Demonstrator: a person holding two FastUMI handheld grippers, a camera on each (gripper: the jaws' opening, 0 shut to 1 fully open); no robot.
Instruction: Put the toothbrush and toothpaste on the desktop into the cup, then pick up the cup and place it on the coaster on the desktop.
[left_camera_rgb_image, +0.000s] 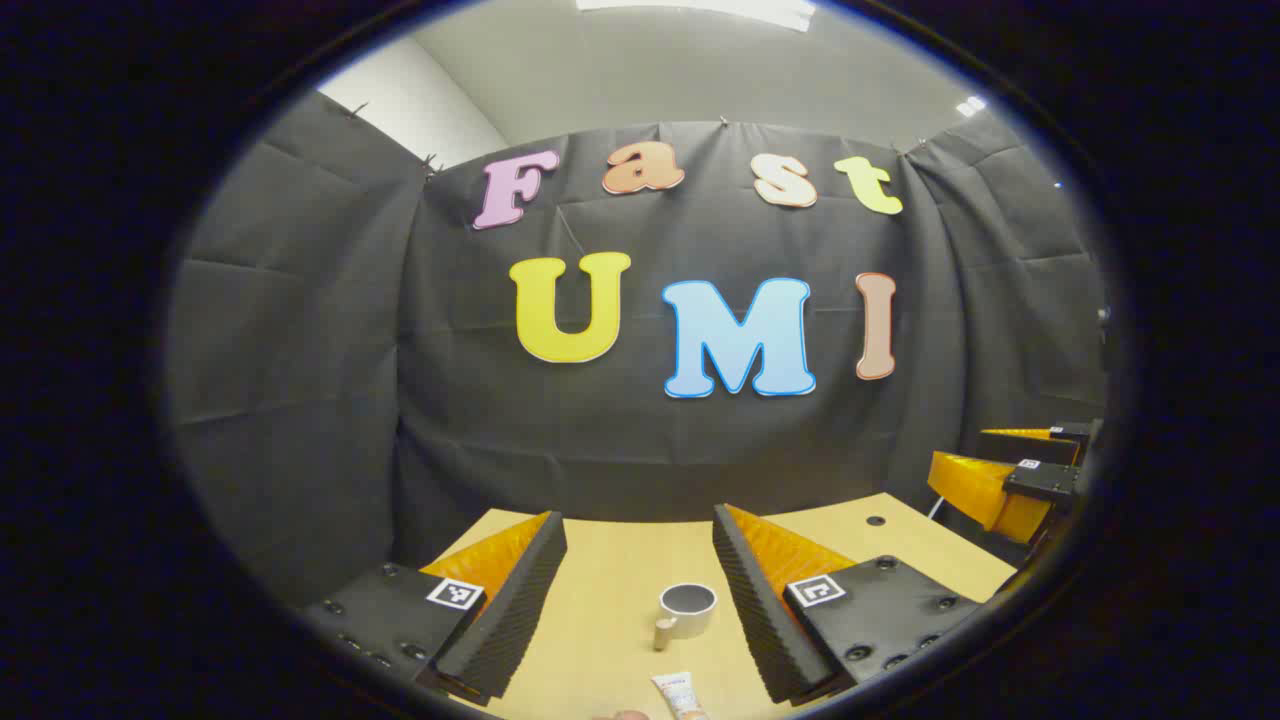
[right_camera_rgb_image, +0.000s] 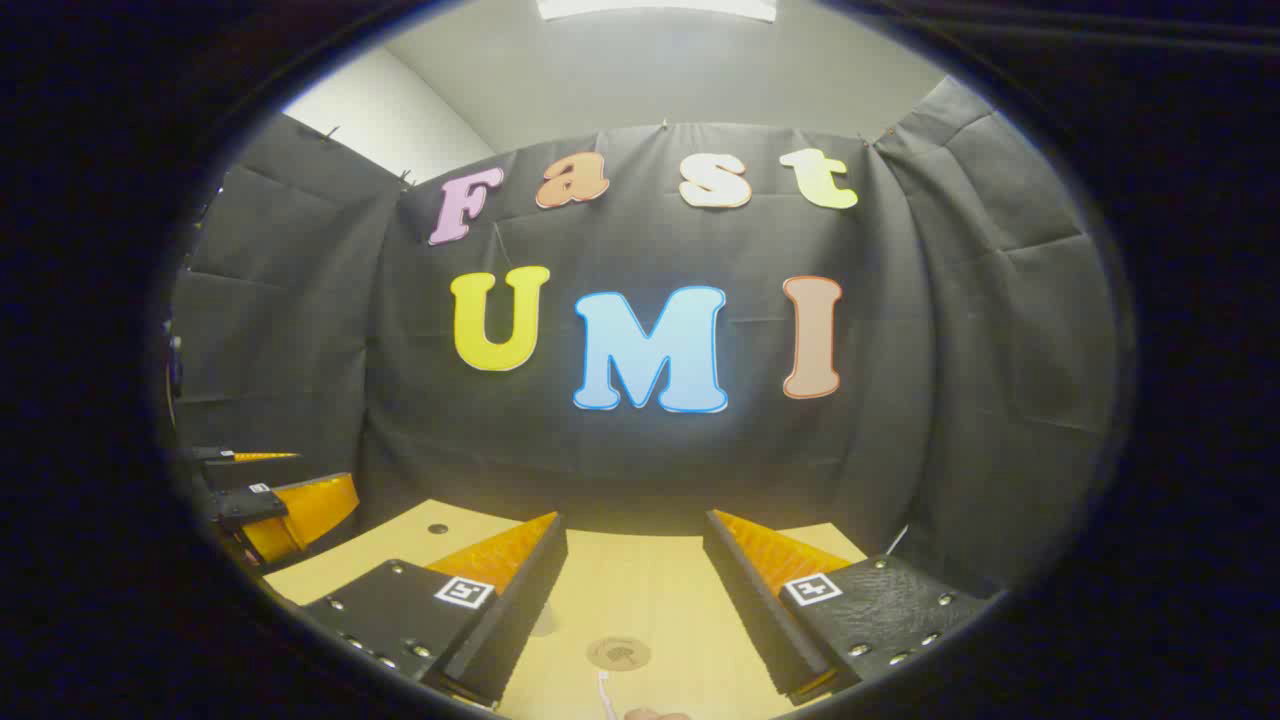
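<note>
In the left gripper view a white cup (left_camera_rgb_image: 687, 608) with a side handle stands upright on the wooden desktop (left_camera_rgb_image: 620, 590), between and beyond my left gripper's (left_camera_rgb_image: 640, 535) wide-open fingers. A toothpaste tube (left_camera_rgb_image: 680, 695) lies nearer, at the bottom edge. The right gripper (left_camera_rgb_image: 1010, 480) shows at the far right, off the desk's edge. In the right gripper view my right gripper (right_camera_rgb_image: 635, 530) is open above the desk, with a round tan coaster (right_camera_rgb_image: 619, 654) between its fingers and a thin white toothbrush (right_camera_rgb_image: 605, 692) just below it. The left gripper (right_camera_rgb_image: 280, 500) shows at the left.
Black cloth walls close the booth behind and at both sides of the desktop (right_camera_rgb_image: 640, 580). A small dark hole (left_camera_rgb_image: 876, 521) marks the desk's far right part, seen also as a dark hole (right_camera_rgb_image: 437, 528) in the right gripper view.
</note>
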